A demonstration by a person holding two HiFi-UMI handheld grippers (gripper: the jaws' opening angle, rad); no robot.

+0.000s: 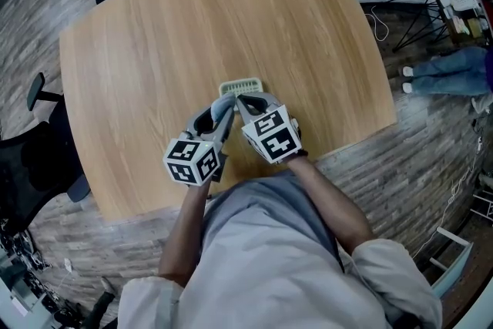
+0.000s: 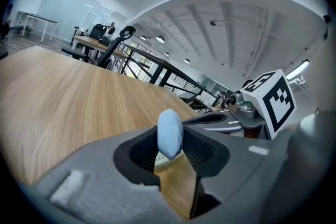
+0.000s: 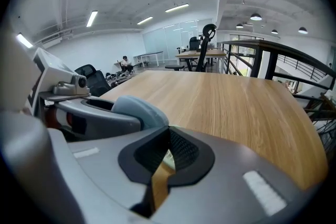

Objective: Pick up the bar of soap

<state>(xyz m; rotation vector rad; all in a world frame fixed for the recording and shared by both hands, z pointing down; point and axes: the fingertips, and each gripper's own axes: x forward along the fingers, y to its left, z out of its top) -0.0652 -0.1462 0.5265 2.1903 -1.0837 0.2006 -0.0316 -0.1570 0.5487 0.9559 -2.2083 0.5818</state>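
We look down on a broad light wooden surface (image 1: 146, 50). At centre frame, our left gripper (image 1: 222, 113) and right gripper (image 1: 245, 104) meet tip to tip. Just above them lies a small pale slatted soap dish (image 1: 240, 84). The left fingers clamp the pale blue bar of soap (image 2: 170, 132). The right fingers are pinched together, empty.

Matt wood-grain table (image 1: 154, 50), smooth matt blue soap (image 2: 170, 134), ribbed plastic dish (image 1: 241, 84)

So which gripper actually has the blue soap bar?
The left gripper: the blue soap bar stands pinched between its jaws. The right gripper is shut and empty.
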